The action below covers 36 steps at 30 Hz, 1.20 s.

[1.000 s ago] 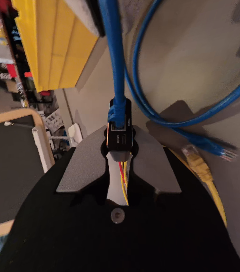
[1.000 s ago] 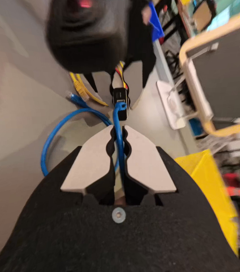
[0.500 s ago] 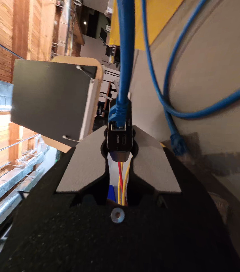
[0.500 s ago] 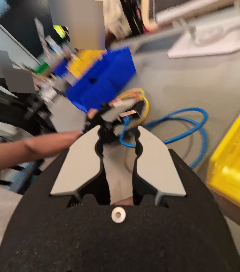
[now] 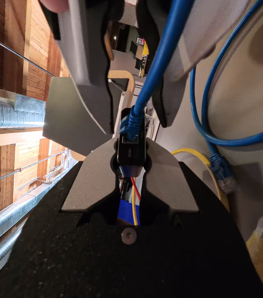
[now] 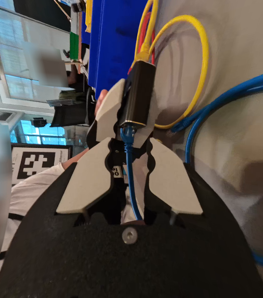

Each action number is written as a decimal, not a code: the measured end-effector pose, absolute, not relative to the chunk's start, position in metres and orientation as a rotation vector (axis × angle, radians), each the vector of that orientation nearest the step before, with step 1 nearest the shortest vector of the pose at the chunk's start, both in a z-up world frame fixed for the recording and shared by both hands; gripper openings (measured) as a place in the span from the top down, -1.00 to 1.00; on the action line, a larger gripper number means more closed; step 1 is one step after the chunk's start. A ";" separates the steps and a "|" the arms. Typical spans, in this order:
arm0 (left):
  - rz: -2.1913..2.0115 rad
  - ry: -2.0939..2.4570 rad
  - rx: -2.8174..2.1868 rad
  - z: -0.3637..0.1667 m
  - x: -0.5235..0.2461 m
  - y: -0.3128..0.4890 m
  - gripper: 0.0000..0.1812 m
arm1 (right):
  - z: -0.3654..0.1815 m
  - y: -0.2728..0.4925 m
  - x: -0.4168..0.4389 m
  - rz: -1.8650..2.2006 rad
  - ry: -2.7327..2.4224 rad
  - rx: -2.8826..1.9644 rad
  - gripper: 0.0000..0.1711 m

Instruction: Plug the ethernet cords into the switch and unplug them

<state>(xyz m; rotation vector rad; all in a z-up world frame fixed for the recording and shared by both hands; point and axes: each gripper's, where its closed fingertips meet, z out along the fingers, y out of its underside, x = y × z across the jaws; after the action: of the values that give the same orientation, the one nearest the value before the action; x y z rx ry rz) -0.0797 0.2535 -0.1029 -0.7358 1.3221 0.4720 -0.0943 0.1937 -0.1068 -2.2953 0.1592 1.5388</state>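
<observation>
My left gripper [image 5: 131, 145] is shut on the small black switch [image 5: 131, 153], held off the table. A blue ethernet cord [image 5: 158, 56] is plugged into the switch's near port by its plug [image 5: 131, 127]. Yellow and red cords [image 6: 145, 40] enter its far end. My right gripper [image 6: 130, 141] is open, its jaws on either side of the blue cord [image 6: 130, 171] just behind the plug, with a gap. The switch [image 6: 137, 95] shows between the left gripper's fingers [image 6: 109, 103] in the right wrist view.
Blue cord loops [image 5: 208, 112] lie on the grey table [image 5: 240, 80], with a loose blue plug [image 5: 219, 167] and a yellow cord [image 5: 192, 153]. A blue bin [image 6: 111, 48] stands behind the switch. A black-and-white marker sign [image 6: 35, 161] and a person's sleeve [image 6: 35, 185] are at the left. My hands' fingertips stand some 6 cm from each other.
My right gripper let go of the blue cord, swung away, and is back open around it near the plug. My left gripper has turned with the switch in it.
</observation>
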 end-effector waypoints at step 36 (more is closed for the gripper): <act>0.552 1.345 -0.699 -0.109 -0.077 0.255 0.71 | -0.110 0.199 -0.099 1.641 0.382 -1.921 0.82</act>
<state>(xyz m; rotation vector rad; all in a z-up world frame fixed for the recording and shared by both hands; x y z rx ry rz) -0.0767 0.2549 -0.1088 -0.6994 1.3449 0.5517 -0.0994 0.1986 -0.1101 -1.9214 0.3821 1.6412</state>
